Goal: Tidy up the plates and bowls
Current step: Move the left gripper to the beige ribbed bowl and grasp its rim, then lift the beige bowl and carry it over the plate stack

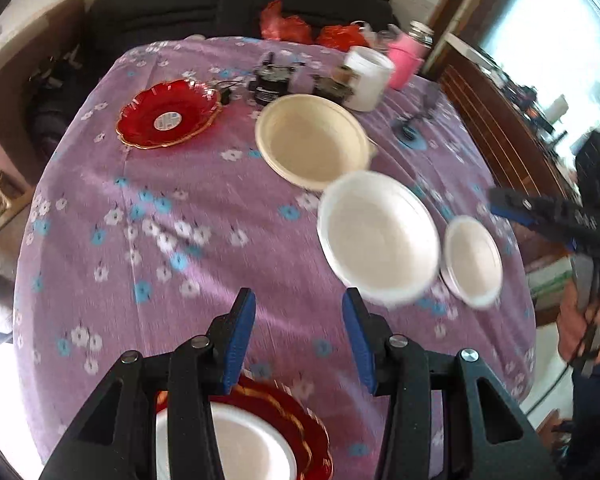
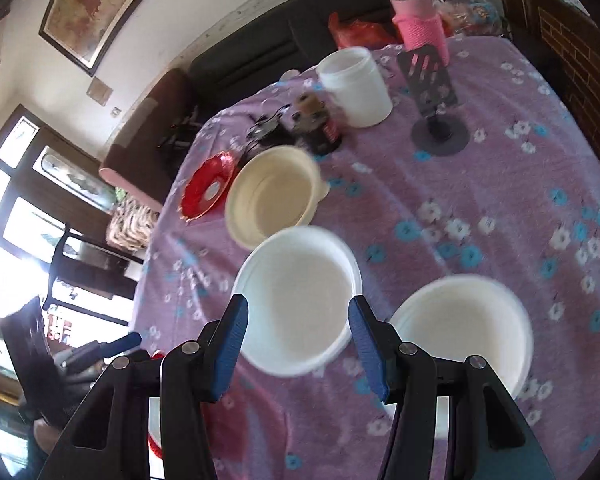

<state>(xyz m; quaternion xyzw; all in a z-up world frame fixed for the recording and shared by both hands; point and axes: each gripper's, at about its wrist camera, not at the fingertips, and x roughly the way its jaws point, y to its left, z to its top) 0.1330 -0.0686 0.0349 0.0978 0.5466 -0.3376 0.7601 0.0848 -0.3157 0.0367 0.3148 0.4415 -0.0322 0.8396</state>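
Observation:
My left gripper (image 1: 300, 320) hangs open over the purple flowered tablecloth (image 1: 180, 240), nothing between its blue pads. Right under it lies a red gold-rimmed plate (image 1: 304, 424) with a white dish (image 1: 252, 444) on it. Farther off stand a second red plate (image 1: 168, 116), a cream bowl (image 1: 312, 140), a large white bowl (image 1: 376, 236) and a smaller white bowl (image 1: 474, 260). My right gripper (image 2: 298, 332) is open above the large white bowl (image 2: 296, 300), apart from it. The other white bowl (image 2: 464, 328) sits to its right, the cream bowl (image 2: 272, 196) and red plate (image 2: 210, 188) beyond.
At the table's far side stand a white jar (image 2: 356, 84), a pink-sleeved bottle (image 2: 416, 20), a dark phone stand (image 2: 432, 92), small dark gadgets (image 2: 316, 128) and red bags (image 1: 284, 24). A dark sofa (image 1: 220, 4) lies behind. A person's hand (image 1: 584, 320) holds the right gripper (image 1: 540, 216).

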